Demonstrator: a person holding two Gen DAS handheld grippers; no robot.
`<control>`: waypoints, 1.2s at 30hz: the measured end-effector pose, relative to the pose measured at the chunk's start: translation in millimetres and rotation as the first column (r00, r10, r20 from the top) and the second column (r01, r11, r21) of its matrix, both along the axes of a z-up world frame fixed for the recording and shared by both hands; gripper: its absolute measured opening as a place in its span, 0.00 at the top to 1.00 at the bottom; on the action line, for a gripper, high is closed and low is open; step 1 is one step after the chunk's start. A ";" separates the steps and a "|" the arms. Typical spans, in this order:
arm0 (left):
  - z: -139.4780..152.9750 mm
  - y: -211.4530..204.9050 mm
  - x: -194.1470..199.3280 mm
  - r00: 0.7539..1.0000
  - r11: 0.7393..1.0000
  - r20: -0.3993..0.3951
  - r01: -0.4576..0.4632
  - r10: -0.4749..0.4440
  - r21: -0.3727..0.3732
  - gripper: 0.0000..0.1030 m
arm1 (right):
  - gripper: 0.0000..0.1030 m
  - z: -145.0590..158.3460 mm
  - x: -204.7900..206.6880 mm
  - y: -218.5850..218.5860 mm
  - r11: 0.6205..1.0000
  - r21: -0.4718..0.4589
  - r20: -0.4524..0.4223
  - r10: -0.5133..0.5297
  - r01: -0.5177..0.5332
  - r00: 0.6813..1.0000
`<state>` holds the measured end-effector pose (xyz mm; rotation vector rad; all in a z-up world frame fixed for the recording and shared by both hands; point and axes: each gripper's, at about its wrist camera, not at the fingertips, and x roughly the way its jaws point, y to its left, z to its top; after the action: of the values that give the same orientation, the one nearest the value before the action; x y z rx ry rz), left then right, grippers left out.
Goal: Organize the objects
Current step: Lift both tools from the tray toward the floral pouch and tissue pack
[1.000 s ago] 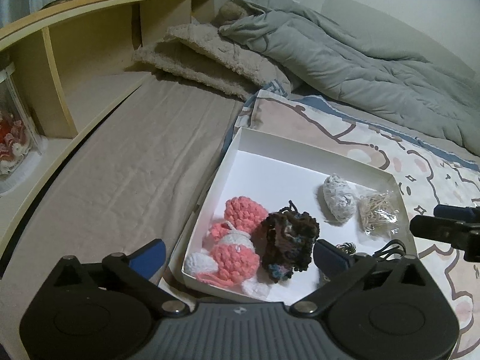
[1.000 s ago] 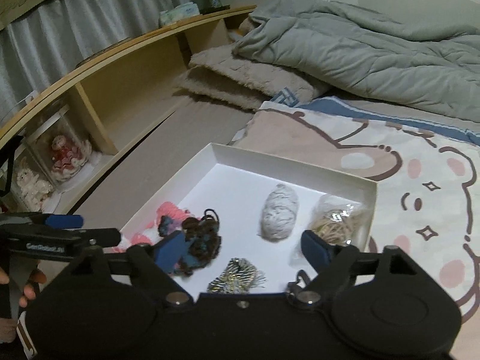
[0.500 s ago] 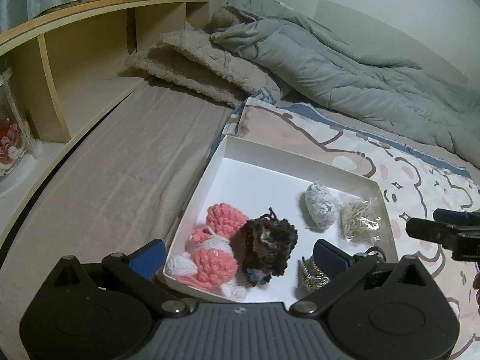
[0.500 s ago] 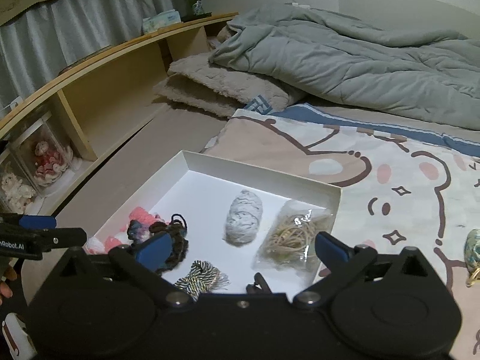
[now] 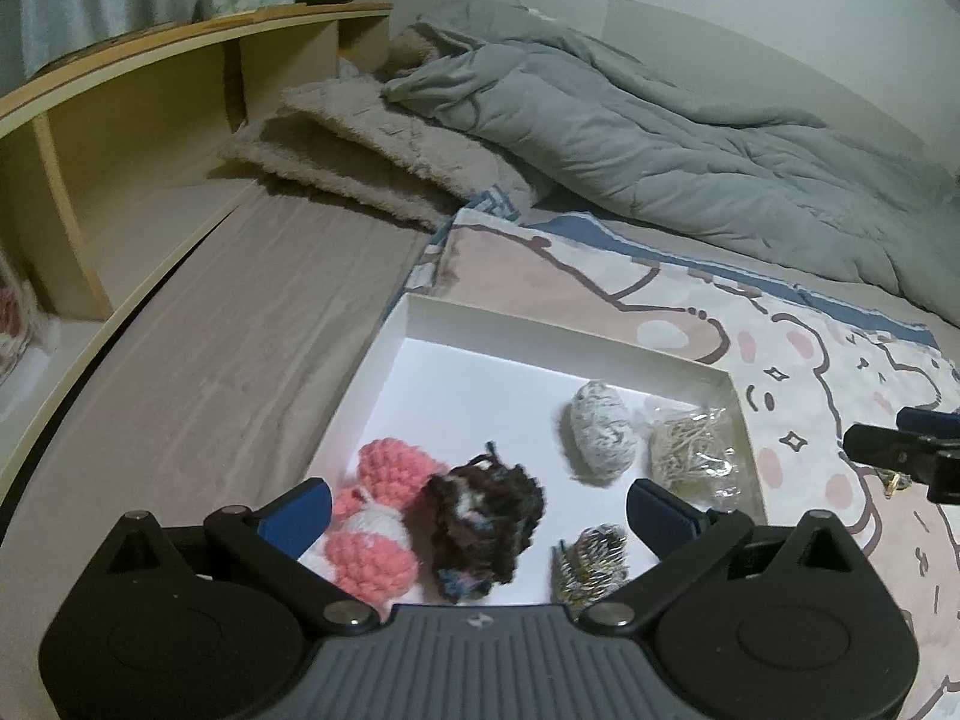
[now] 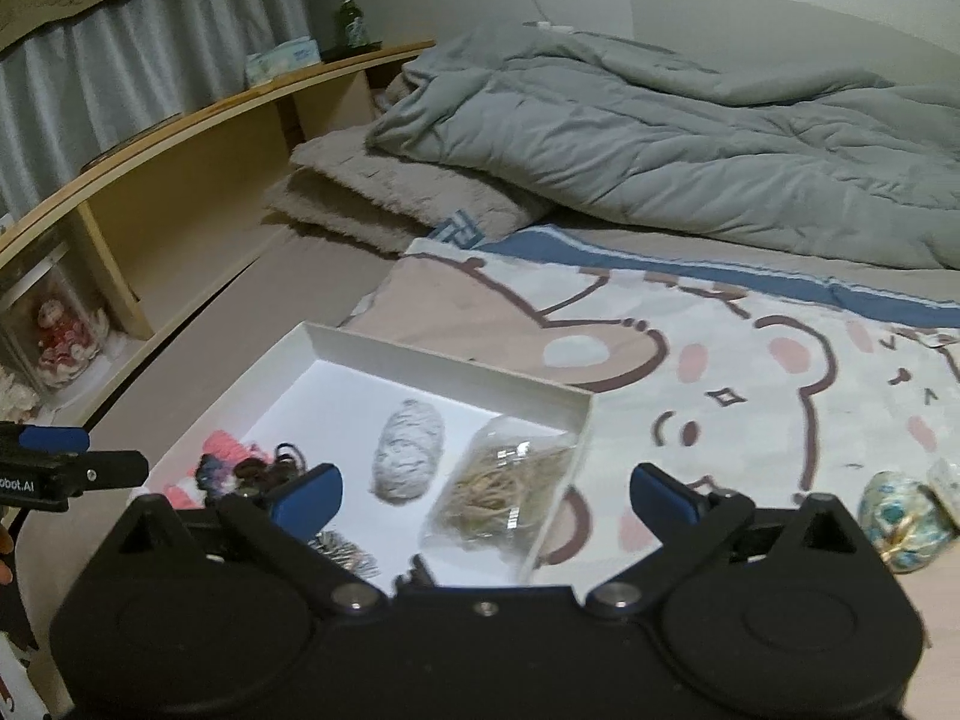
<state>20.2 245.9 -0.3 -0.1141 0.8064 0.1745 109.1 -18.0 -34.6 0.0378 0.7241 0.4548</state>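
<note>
Both grippers hover with fingers spread wide and nothing between them: the left gripper (image 5: 477,510) above the near end of the shallow white cardboard box (image 5: 558,333), the right gripper (image 6: 485,495) over the box's near right corner. The one stray item, a small rounded teal-and-gold patterned pouch (image 6: 906,519), lies on the bear-print bedspread (image 6: 750,372) just outside and right of the right fingers (image 6: 663,495), so the right hand is far nearer. Its long axis looks crosswise to those fingers; details blurred.
</note>
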 end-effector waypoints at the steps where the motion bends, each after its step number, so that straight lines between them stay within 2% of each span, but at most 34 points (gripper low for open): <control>1: 0.9 -3.8 2.2 1.000 1.000 0.001 0.005 -0.005 0.001 0.00 | 0.00 0.9 0.8 -4.0 1.000 -0.004 0.003 -0.007 0.007 1.000; 23: 5.4 -123.1 59.0 0.984 0.984 0.024 0.177 -0.177 -0.005 0.00 | 0.00 14.1 12.1 -126.9 0.983 -0.016 0.023 -0.181 0.181 0.983; 30: 4.3 -157.0 78.0 0.976 0.976 0.049 0.215 -0.213 -0.039 0.00 | 0.00 17.9 16.8 -172.5 0.963 -0.028 0.032 -0.267 0.268 0.963; 36: 0.0 -183.6 93.0 0.969 0.970 0.061 0.239 -0.237 -0.031 0.00 | 0.00 14.2 24.5 -206.7 0.939 -0.035 0.018 -0.342 0.343 0.939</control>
<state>113.1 62.3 -0.3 -0.0569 0.7596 -0.0714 133.6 -224.7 -20.4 0.1241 0.6976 0.1070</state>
